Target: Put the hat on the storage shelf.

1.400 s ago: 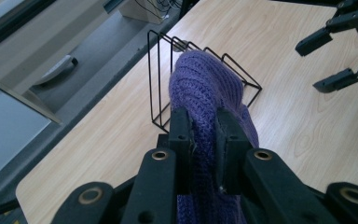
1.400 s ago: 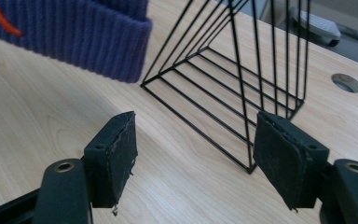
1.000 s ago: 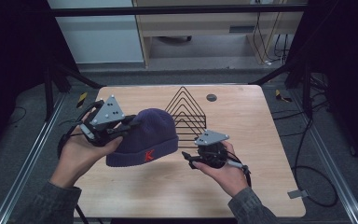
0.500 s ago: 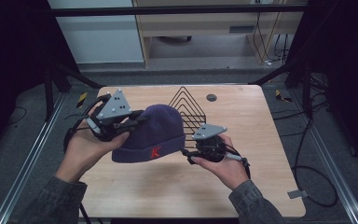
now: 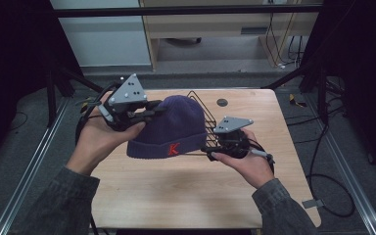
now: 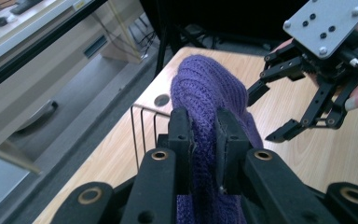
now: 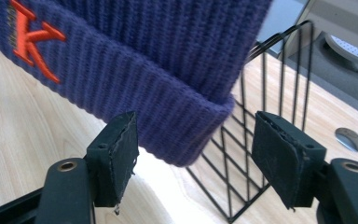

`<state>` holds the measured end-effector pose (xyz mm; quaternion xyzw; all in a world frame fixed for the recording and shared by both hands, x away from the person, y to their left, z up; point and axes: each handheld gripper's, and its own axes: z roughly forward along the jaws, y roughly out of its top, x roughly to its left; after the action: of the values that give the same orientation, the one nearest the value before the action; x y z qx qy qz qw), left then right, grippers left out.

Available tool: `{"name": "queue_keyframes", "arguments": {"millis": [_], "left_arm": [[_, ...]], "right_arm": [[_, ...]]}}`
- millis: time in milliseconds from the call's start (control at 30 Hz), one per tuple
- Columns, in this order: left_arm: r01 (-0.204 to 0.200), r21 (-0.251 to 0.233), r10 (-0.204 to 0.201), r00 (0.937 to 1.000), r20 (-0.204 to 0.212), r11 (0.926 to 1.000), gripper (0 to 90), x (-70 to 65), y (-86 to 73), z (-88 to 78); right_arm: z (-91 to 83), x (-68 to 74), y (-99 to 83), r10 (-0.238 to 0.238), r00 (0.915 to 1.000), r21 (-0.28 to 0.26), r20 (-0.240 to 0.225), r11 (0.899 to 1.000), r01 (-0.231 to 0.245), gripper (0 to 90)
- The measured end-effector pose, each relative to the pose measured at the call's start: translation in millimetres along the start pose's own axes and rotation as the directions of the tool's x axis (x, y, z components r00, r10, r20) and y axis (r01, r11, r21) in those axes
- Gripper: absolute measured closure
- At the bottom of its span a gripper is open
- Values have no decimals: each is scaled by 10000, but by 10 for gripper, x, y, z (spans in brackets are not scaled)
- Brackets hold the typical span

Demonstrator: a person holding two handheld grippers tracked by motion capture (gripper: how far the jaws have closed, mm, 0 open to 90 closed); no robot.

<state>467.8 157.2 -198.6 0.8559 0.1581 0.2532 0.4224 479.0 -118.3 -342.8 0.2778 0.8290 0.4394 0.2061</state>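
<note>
high view: purple hat held up over the tabletop, red k on the brim. left tongs clamped on the hat's top left side, grey plate above, hand under. right tongs at the hat's right brim corner, held by the right hand. black wire rack just behind the hat, partly hidden by it. small dark round thing on the tabletop past the rack. grey floor and a pale cabinet beyond the far edge.

left gripper view: left tongs pressed tight on a fold of the purple hat, knit bunched between the two black pads. hat running away from the camera over the tabletop. right tongs farther off on the right, apart, close to the hat's side, touching or not hard to tell. wire rack to the left of the hat, round thing beside it.

right gripper view: right tongs apart, one pad on the left and one on the right. hat brim corner hanging between them, no press on it from either pad. red k at the upper left. wire rack behind the brim, standing on the tabletop. round thing at the far right.
</note>
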Motion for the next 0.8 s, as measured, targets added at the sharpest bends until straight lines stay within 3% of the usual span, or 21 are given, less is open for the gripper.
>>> {"name": "queue_keyframes", "arguments": {"millis": [267, 533, 800], "left_arm": [[-151, -203, 151, 9999, -11, 9997, 789, 140, 284, 119], [-140, -248, 139, 9999, -29, 9996, 788, 266, 347, 211], [-117, -484, 122, 9999, 97, 9988, 788, 325, 402, 251]], "right_arm": [[-171, -216, 111, -70, 9993, -97, 368, 9999, 74, 307], [-153, -410, 73, 297, 9986, -21, 429, 9996, -296, 285], [-119, -500, 150, 282, 9991, -53, 321, 9996, -281, 282]]}}
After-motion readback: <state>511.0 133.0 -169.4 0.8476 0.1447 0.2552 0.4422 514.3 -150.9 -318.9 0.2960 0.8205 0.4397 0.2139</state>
